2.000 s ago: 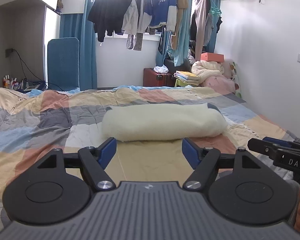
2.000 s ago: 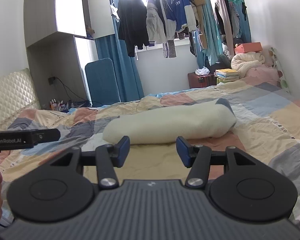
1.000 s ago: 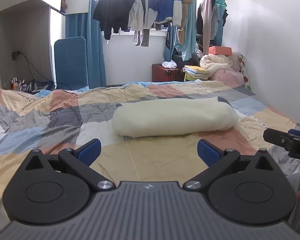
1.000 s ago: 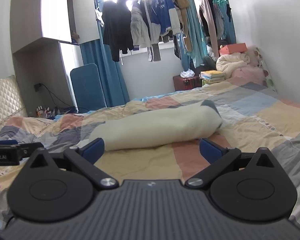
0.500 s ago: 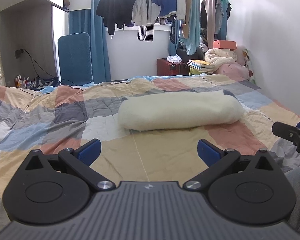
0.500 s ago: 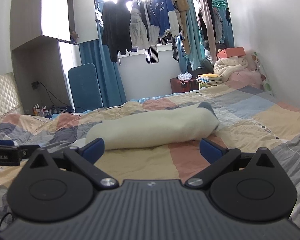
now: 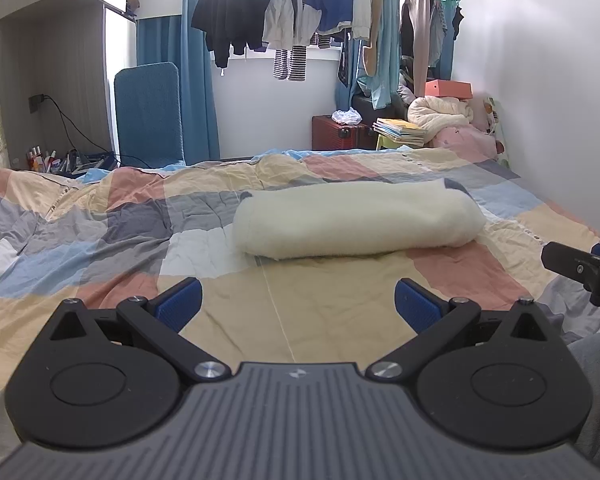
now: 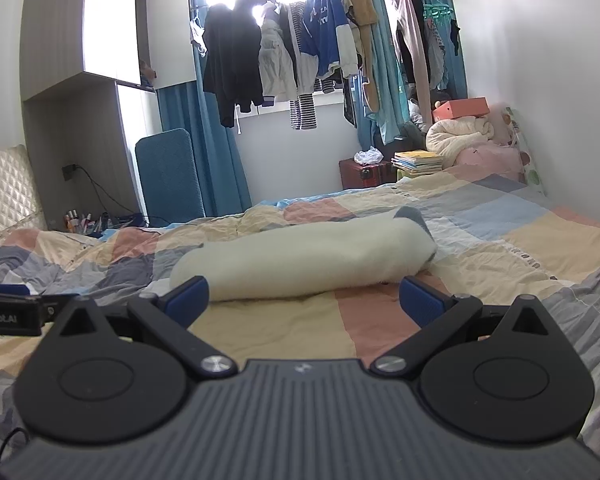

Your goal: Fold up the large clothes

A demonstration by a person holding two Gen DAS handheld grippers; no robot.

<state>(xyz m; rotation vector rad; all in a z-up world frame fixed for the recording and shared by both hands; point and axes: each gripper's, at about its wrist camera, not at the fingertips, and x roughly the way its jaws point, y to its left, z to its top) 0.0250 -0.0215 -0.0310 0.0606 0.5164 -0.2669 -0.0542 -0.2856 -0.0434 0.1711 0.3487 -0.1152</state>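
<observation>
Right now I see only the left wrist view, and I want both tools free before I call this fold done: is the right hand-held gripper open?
Observer: Yes. The right hand-held gripper is open wide and holds nothing. Only the bedspread shows in the gap.
Operator: Where does the cream roll sit from that side?
Observer: The cream roll lies beyond the fingertips, and it spans nearly the whole gap between them.
Operator: Is anything trailing nearby?
Observer: A thin black cable loops at the lower left corner of that view.
</observation>
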